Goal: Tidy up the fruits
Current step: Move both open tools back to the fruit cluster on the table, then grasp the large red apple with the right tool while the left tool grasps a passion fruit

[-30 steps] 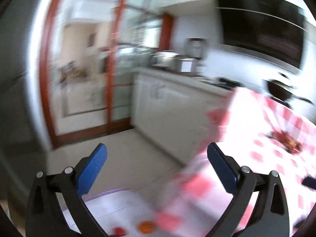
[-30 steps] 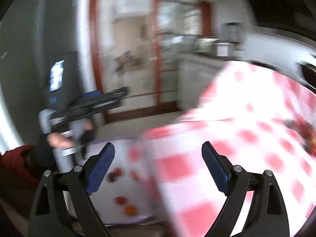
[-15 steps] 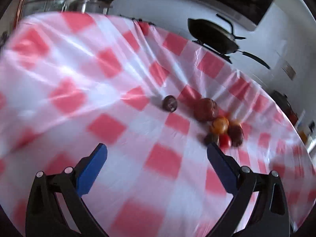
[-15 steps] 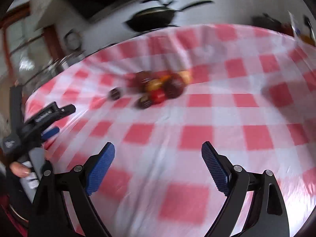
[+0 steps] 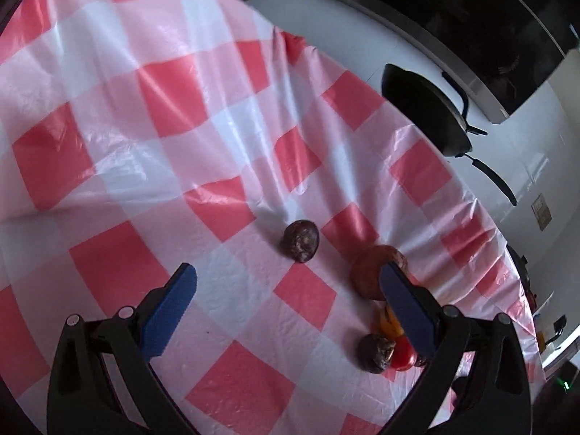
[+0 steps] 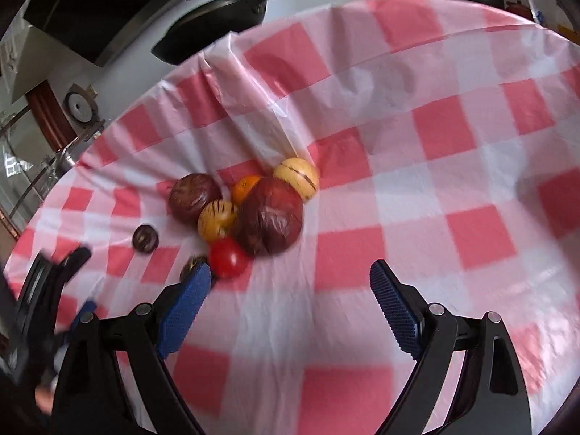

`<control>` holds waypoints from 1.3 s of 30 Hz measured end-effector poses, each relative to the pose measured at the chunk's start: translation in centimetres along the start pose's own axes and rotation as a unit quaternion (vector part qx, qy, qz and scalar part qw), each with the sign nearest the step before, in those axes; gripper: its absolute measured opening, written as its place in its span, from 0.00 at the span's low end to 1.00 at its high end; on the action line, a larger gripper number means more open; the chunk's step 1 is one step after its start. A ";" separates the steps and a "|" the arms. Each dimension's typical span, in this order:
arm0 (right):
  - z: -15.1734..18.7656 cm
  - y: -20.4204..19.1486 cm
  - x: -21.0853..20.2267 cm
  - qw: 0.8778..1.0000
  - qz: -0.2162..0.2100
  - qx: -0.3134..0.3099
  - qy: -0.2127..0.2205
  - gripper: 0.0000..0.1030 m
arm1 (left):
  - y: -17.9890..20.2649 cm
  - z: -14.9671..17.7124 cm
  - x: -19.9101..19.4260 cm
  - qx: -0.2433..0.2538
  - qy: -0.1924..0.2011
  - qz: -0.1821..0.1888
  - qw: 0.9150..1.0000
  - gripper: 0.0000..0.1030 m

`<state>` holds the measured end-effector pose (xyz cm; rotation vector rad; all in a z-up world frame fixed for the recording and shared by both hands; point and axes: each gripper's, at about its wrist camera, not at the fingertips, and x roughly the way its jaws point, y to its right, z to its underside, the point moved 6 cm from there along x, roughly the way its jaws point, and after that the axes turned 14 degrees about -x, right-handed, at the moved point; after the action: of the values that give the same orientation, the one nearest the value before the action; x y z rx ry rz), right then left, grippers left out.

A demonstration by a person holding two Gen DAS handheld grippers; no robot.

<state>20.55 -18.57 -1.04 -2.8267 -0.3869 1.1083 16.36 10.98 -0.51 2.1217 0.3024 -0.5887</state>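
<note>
Both your tongs hang spread wide and empty above the bench, whose glossy, wrinkled red-and-white checked cloth [image 6: 417, 188] shows creases. Your right tongs [image 6: 288, 282] face the fruit cluster: a large, dull maroon round fruit [image 6: 270, 217] touches a smooth red tomato [image 6: 226, 257], two yellow striped fruits [image 6: 216, 219] and an orange one [image 6: 244, 186]. A small, dark, mottled fruit [image 5: 301, 241] lies apart from the cluster, ahead of your left tongs [image 5: 288, 291]. A black pan [image 5: 426, 119] sits behind the bench.
</note>
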 end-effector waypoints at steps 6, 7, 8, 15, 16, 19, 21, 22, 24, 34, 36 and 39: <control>-1.9 -1.2 3.6 0.999 0.025 -0.010 -0.020 0.84 | -0.2 0.1 0.2 -0.001 -0.007 -0.003 1.000 0.98; -2.1 -1.2 4.1 0.999 0.026 -0.002 -0.025 0.84 | -0.2 0.2 0.1 0.000 -0.007 -0.003 1.000 0.98; -2.3 -1.1 4.3 0.999 0.028 0.002 -0.028 0.84 | -0.2 0.2 0.1 0.001 -0.007 -0.004 1.000 0.98; -2.8 -1.6 6.8 0.993 0.094 -0.008 -0.073 0.83 | -0.8 0.0 0.1 -0.013 -0.012 -0.008 1.000 0.98; -3.0 -1.6 7.0 0.991 0.109 -0.012 -0.075 0.83 | -1.0 0.0 0.1 -0.017 -0.013 -0.009 1.000 0.98; -3.4 -1.4 8.3 0.985 0.143 -0.014 -0.094 0.83 | -1.2 -0.1 0.1 -0.023 -0.014 -0.010 1.000 0.98; -3.6 -1.2 9.0 0.982 0.153 -0.014 -0.105 0.83 | -1.3 -0.1 0.1 -0.023 -0.015 -0.011 1.000 0.98; -3.7 -1.1 9.5 0.981 0.158 -0.015 -0.111 0.82 | -1.2 -0.1 0.1 -0.022 -0.015 -0.011 1.000 0.98; -3.9 -0.9 10.3 0.981 0.157 -0.009 -0.116 0.81 | -1.1 -0.1 0.1 -0.019 -0.015 -0.012 1.000 0.98; -1.9 -0.4 6.7 0.996 0.052 0.023 -0.069 0.53 | -0.2 0.7 0.9 0.018 -0.042 -0.009 0.999 0.98; -0.7 0.5 5.2 0.997 0.042 0.042 -0.049 0.53 | 0.0 0.9 1.0 0.026 -0.047 -0.008 0.999 0.98; 1.1 2.8 3.1 0.994 0.014 0.110 -0.011 0.53 | 0.2 1.1 1.0 0.033 -0.048 -0.007 0.998 0.98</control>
<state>22.55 -20.47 -4.28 -2.6376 -0.2114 1.1139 17.00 9.96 -1.45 2.1480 0.2476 -0.7143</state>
